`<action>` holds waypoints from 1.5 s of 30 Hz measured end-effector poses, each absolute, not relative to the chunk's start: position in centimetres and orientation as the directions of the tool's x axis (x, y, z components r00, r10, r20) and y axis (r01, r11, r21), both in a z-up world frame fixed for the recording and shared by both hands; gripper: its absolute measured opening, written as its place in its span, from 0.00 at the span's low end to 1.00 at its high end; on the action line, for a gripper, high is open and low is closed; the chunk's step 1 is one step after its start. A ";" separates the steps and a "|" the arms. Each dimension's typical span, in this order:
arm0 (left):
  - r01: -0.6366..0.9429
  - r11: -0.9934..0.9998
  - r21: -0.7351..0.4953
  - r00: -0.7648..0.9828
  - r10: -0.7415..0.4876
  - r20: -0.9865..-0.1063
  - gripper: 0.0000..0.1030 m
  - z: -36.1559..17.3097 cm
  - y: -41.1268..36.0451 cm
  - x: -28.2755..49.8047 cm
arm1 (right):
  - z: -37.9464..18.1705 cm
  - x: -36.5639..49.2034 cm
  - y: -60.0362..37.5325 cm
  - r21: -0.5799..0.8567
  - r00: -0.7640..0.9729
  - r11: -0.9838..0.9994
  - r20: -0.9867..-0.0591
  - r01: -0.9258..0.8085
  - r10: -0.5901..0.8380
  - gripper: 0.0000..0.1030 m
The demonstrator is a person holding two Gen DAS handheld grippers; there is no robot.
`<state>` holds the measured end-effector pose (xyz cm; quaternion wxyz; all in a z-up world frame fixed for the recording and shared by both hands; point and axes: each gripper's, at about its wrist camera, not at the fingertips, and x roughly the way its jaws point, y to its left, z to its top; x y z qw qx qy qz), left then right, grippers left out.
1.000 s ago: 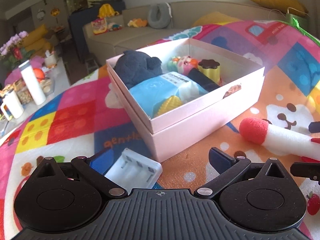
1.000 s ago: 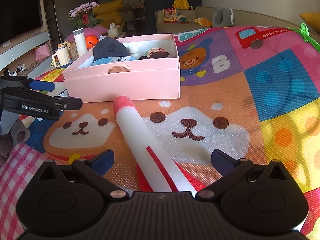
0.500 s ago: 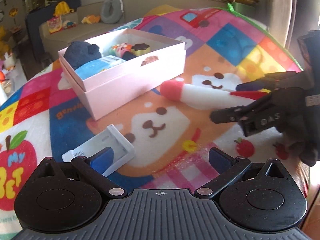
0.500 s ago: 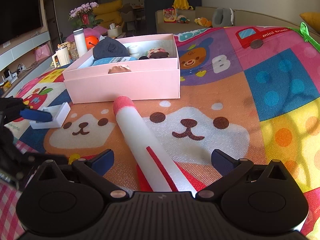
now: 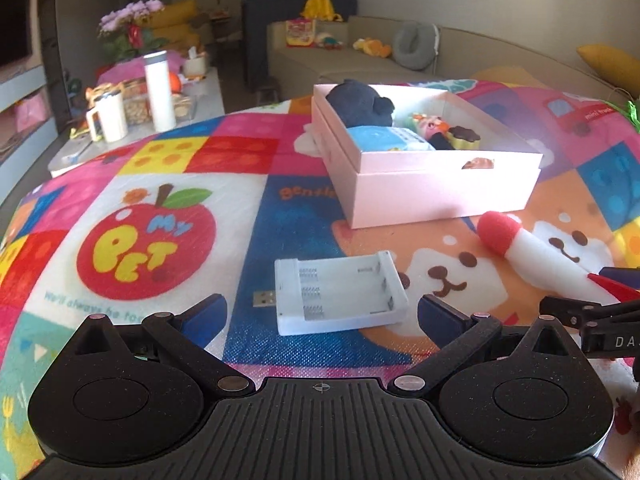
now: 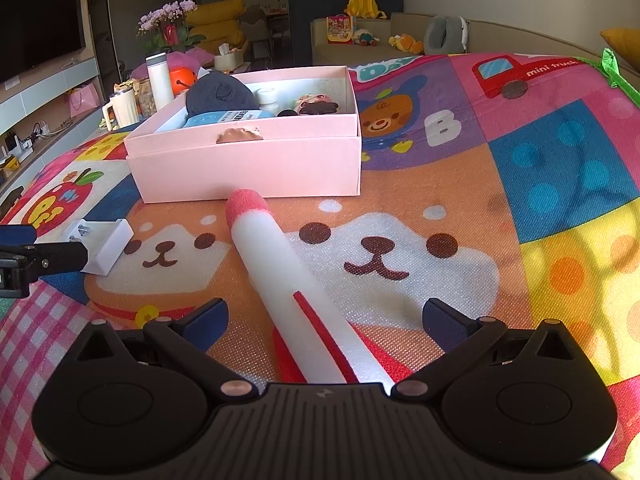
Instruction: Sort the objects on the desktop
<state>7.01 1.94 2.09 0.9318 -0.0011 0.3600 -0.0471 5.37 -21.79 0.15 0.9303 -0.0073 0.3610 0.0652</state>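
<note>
Foam rocket (image 6: 280, 276) near end hidden under the right gripper (image 6: 325, 318) body. Battery charger (image 6: 105, 249) partly covered by a dark finger at left edge. Pink box (image 5: 436, 190) contents half hidden by its wall; small toys there too small to identify.

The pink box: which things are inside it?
Inside the pink box: a dark plush toy, a blue packet, a small figurine and a brown-topped toy. Anything beneath them is covered.

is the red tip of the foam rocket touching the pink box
Apart. The left wrist view shows a strip of orange mat between the white foam rocket's red tip and the pink cardboard box.
</note>
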 end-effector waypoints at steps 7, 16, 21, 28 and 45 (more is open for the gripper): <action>0.095 0.993 -0.075 0.716 -0.121 -0.688 1.00 0.8 1.1 8.8 | 0.2 5.4 -21.8 0.038 0.732 0.991 -0.671 -0.126 0.119 1.00; 0.251 0.967 -0.053 0.725 -0.224 -0.651 1.00 0.9 0.0 9.3 | 0.2 5.3 -21.9 0.045 0.733 0.991 -0.669 -0.126 0.124 1.00; 0.209 0.977 -0.035 0.722 -0.179 -0.669 1.00 0.8 1.4 9.9 | 0.2 5.4 -21.9 0.046 0.733 0.991 -0.669 -0.126 0.124 1.00; 0.226 0.973 -0.042 0.717 -0.196 -0.670 1.00 0.5 0.8 11.3 | 0.2 5.3 -21.9 0.046 0.733 0.991 -0.669 -0.126 0.124 1.00; 0.208 0.978 0.017 0.722 -0.141 -0.677 0.92 0.8 -0.5 9.0 | 5.0 4.2 -23.3 -0.065 0.790 0.964 -0.589 -0.257 0.171 1.00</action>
